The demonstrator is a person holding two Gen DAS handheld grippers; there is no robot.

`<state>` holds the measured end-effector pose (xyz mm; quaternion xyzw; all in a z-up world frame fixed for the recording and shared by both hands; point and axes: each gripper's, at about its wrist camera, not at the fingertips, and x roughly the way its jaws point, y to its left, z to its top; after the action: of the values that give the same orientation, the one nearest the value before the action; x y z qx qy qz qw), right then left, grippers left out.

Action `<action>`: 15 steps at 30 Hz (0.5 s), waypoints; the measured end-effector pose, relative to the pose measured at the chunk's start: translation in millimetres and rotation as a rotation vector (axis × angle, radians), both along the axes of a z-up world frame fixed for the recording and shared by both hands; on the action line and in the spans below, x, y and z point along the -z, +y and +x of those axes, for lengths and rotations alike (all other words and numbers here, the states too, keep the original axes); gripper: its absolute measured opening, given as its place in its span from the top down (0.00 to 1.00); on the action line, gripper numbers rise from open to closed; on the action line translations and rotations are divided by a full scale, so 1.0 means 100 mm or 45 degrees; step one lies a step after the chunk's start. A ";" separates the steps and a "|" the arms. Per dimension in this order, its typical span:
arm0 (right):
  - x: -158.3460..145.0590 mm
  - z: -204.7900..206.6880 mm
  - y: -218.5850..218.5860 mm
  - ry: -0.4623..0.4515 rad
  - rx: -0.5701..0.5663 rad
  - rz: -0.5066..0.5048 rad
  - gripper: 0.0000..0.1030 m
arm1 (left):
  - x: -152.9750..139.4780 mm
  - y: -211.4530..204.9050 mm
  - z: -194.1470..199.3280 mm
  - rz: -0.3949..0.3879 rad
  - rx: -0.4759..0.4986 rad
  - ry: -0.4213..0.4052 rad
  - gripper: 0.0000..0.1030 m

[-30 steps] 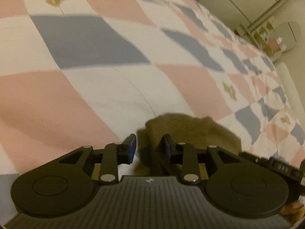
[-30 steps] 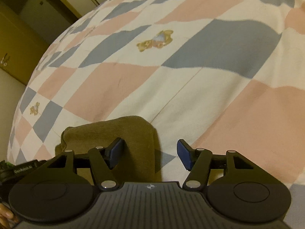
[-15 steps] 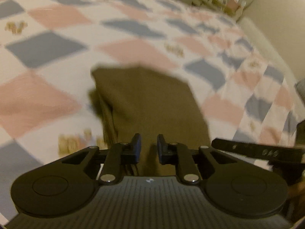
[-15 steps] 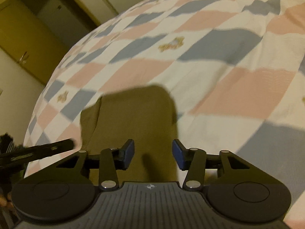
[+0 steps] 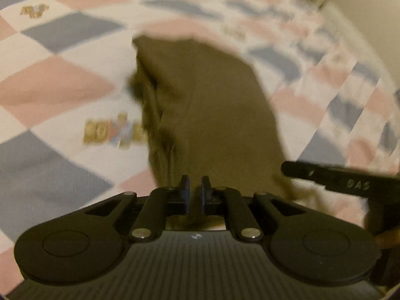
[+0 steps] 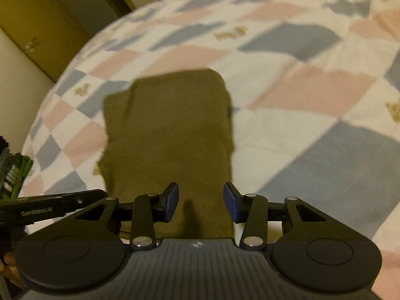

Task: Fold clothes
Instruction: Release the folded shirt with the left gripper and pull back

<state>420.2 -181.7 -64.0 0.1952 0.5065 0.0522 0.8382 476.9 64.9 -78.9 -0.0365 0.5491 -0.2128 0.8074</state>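
Both grippers have drawn back from the olive-brown folded cloth garment (image 6: 170, 135), so far more of it shows now than a second ago, when only its near corner peeked past the fingers. The garment lies flat as a long rectangle on the quilted bedspread of pink, grey-blue and white diamonds (image 6: 312, 95), with its far short edge pointing away from both cameras.

Over that second the left gripper (image 5: 194, 195) has been closing; its blue pads now stand nearly together with only a thin slit between them, and no cloth can be seen pinched in that slit. It hangs over the garment's near end, with loose layered folds along the garment's left edge. From the right of the garment, the other tool's black finger (image 5: 337, 177) reaches in.

The right gripper (image 6: 201, 203) narrowed earlier in that second and has since held about steady. Its blue pads stand well apart, the right pad at the garment's right edge, neither pressing the fabric. A small teddy-bear print (image 5: 112, 131) sits on the bedspread just left of the garment. The left view is blurred.
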 end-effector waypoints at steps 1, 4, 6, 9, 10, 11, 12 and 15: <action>0.02 0.01 0.03 0.019 -0.013 -0.010 0.57 | 0.01 -0.02 -0.01 0.020 0.008 0.007 0.95; 0.07 0.01 0.12 0.078 -0.045 -0.043 0.57 | -0.06 -0.04 -0.07 0.055 -0.005 0.031 0.95; 0.05 -0.05 0.13 0.094 -0.014 -0.040 0.57 | -0.14 -0.04 -0.12 0.076 -0.008 0.053 0.94; -0.11 -0.18 0.12 0.094 0.020 -0.011 0.57 | -0.32 -0.02 -0.18 0.116 -0.032 0.103 0.93; -0.19 -0.24 0.12 0.086 0.032 -0.008 0.57 | -0.38 -0.01 -0.20 0.131 -0.044 0.121 0.92; -0.27 -0.29 0.12 0.074 0.045 -0.003 0.57 | -0.43 0.01 -0.22 0.149 -0.056 0.138 0.90; -0.35 -0.34 0.11 0.065 0.062 0.003 0.56 | -0.51 0.02 -0.23 0.171 -0.065 0.155 0.85; -0.61 -0.47 0.12 0.044 0.132 0.027 0.50 | -0.75 0.03 -0.27 0.218 -0.064 0.157 0.81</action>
<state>372.8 -170.2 -2.8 0.2310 0.5094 0.0106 0.8289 449.8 67.7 -4.2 0.0060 0.6129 -0.1422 0.7773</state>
